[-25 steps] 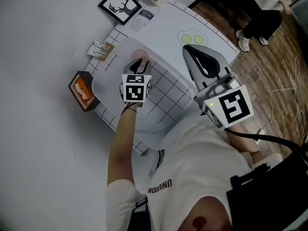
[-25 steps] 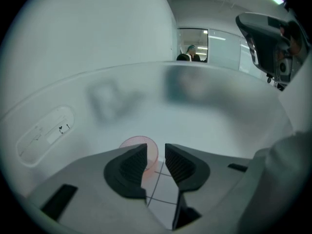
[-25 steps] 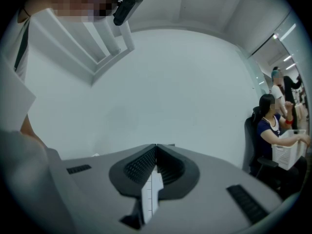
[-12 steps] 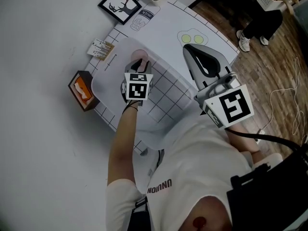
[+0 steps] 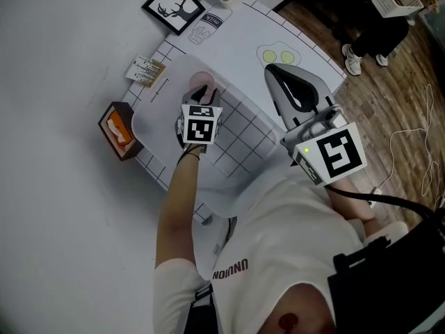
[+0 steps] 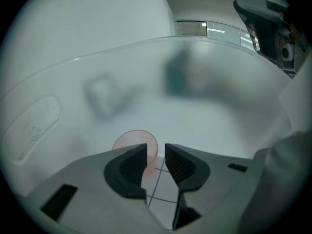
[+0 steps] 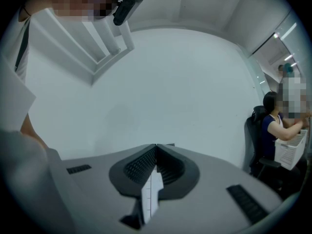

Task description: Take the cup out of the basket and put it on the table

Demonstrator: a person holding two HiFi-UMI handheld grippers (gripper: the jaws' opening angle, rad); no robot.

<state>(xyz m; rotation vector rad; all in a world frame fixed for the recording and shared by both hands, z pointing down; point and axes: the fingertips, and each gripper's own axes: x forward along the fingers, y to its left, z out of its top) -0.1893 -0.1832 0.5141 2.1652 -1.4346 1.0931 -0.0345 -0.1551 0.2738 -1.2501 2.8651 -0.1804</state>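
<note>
Left tool [image 5: 205, 93], head view: it has crept a little further forward into the translucent basket [image 5: 148, 120] over the last second. The move is small, and the marker cube sits slightly nearer the pink cup [image 5: 199, 80].

Left gripper view: the left tool [image 6: 156, 152] has its jaws narrowly apart, not clamped. The cup [image 6: 130, 138] lies on the basket floor just beyond the left jaw. Its near edge shows in the gap between the jaws, with the gridded mat visible through the rest of the gap. The cup is therefore in the basket and not lifted.

Judgement: the approach looks close to finished, with the jaws straddling the cup's wall. Closing on that wall would come next, then the lift out to the table [image 5: 236, 40].

Right tool [image 5: 272, 69]: no change. It is held back over the table's near side with its jaws pressed together on nothing, facing a bare wall.
</note>
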